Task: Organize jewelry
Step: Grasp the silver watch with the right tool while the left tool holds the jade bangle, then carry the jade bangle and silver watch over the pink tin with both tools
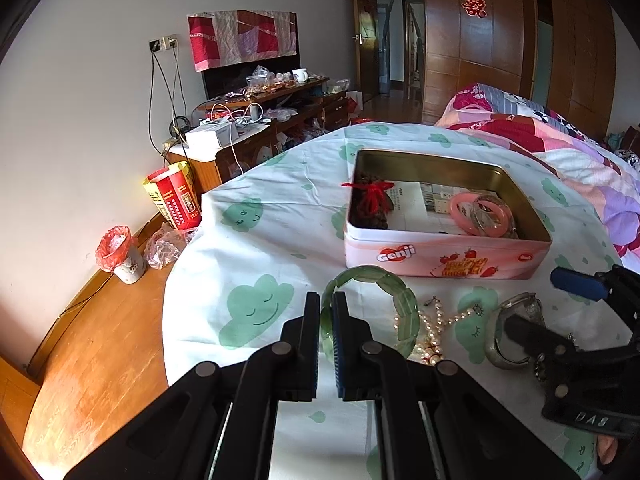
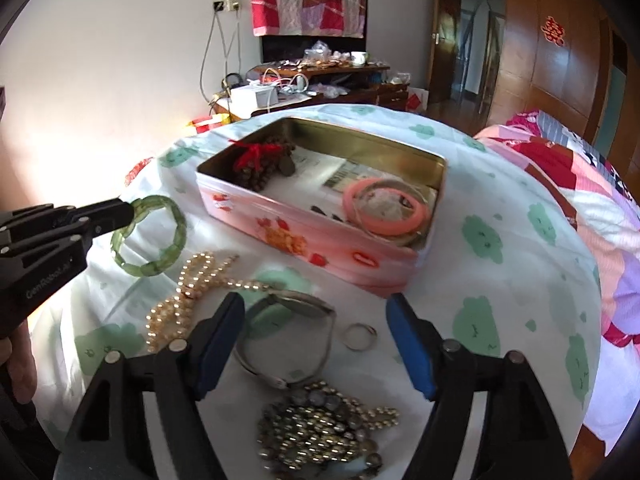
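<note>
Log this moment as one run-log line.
left claw: shut on green bangle | right claw: open over watch | tin: open, pink bangle inside

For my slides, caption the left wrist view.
Left gripper pinches a green bracelet beside the open tin.

Left tool [image 1: 327, 312] pinched shut on the green bangle [image 1: 372, 280]; right tool [image 2: 316, 316] spread wide, holding nothing.
</note>
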`<action>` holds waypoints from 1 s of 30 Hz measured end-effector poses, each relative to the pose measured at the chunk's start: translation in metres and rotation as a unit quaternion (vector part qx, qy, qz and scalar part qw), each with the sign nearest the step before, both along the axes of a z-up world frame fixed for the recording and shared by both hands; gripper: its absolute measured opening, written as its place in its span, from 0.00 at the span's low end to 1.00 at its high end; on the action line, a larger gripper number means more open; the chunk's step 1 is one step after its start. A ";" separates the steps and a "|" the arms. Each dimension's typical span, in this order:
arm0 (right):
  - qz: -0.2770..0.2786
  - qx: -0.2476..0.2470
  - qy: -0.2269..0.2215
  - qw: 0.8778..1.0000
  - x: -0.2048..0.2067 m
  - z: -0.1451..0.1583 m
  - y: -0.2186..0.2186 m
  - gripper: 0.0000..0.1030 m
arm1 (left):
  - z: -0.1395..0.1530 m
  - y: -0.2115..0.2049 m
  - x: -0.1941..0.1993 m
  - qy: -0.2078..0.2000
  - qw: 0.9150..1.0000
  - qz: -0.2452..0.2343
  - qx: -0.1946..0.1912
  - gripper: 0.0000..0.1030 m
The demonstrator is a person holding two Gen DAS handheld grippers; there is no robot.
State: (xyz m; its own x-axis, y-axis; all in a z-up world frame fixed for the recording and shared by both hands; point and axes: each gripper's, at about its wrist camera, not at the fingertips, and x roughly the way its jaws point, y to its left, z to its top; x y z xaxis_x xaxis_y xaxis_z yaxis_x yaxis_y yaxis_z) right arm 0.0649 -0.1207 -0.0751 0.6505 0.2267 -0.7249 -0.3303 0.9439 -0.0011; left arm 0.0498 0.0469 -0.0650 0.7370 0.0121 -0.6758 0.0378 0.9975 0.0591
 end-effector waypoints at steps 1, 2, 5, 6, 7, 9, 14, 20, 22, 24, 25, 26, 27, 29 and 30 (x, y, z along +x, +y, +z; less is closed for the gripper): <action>0.004 -0.001 0.003 1.000 0.001 0.000 0.003 0.74 | 0.000 0.000 0.000 0.001 1.000 -0.001 0.000 0.05; 0.008 -0.001 0.006 1.000 0.001 -0.001 0.005 0.74 | -0.002 0.000 0.001 0.004 1.000 -0.001 0.002 0.05; 0.013 -0.020 0.023 0.999 0.006 -0.008 0.015 0.74 | -0.007 0.001 0.003 0.012 1.000 0.001 0.003 0.05; 0.014 -0.027 0.030 0.999 0.008 -0.012 0.018 0.73 | -0.009 0.002 0.004 0.015 1.000 0.002 0.003 0.05; 0.015 -0.029 0.034 0.999 0.009 -0.014 0.019 0.73 | -0.010 0.003 0.005 0.017 1.000 0.003 0.001 0.05; 0.015 -0.039 0.055 0.998 0.013 -0.023 0.021 0.72 | -0.011 0.004 0.005 0.019 1.000 0.004 -0.001 0.05; 0.007 -0.019 0.061 0.998 0.011 -0.022 0.010 0.26 | -0.010 0.005 0.005 0.018 1.000 0.003 -0.001 0.05; 0.005 -0.024 0.041 0.999 0.003 -0.017 0.008 0.14 | -0.005 0.005 0.003 0.011 1.000 0.001 -0.003 0.05; 0.005 -0.026 0.031 0.999 0.000 -0.014 0.007 0.13 | -0.001 0.005 0.003 0.007 1.000 0.000 -0.005 0.05; 0.005 -0.023 0.025 0.999 -0.001 -0.010 0.005 0.13 | 0.004 0.005 0.002 0.003 1.000 -0.001 -0.007 0.05; 0.005 -0.024 0.021 0.999 -0.002 -0.008 0.005 0.13 | 0.007 0.005 0.001 0.000 1.000 -0.002 -0.007 0.05; 0.005 -0.025 0.017 1.000 -0.003 -0.006 0.004 0.12 | 0.010 0.005 0.001 -0.003 1.000 -0.004 -0.008 0.05; 0.005 -0.022 0.013 1.000 -0.005 -0.004 0.003 0.12 | 0.014 0.004 0.001 -0.006 1.000 -0.006 -0.009 0.05; 0.004 -0.016 0.009 1.000 -0.004 0.000 0.001 0.12 | 0.019 0.002 0.000 -0.010 1.000 -0.010 -0.009 0.05; 0.004 -0.014 0.005 1.000 -0.004 0.002 0.001 0.12 | 0.022 0.001 0.000 -0.014 1.000 -0.011 -0.007 0.05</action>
State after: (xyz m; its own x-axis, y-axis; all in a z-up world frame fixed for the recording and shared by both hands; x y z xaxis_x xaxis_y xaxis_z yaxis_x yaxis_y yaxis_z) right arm 0.0605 -0.1199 -0.0729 0.6416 0.2109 -0.7374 -0.3373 0.9411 -0.0243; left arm 0.0496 0.0475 -0.0429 0.7552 -0.0136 -0.6553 0.0585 0.9972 0.0468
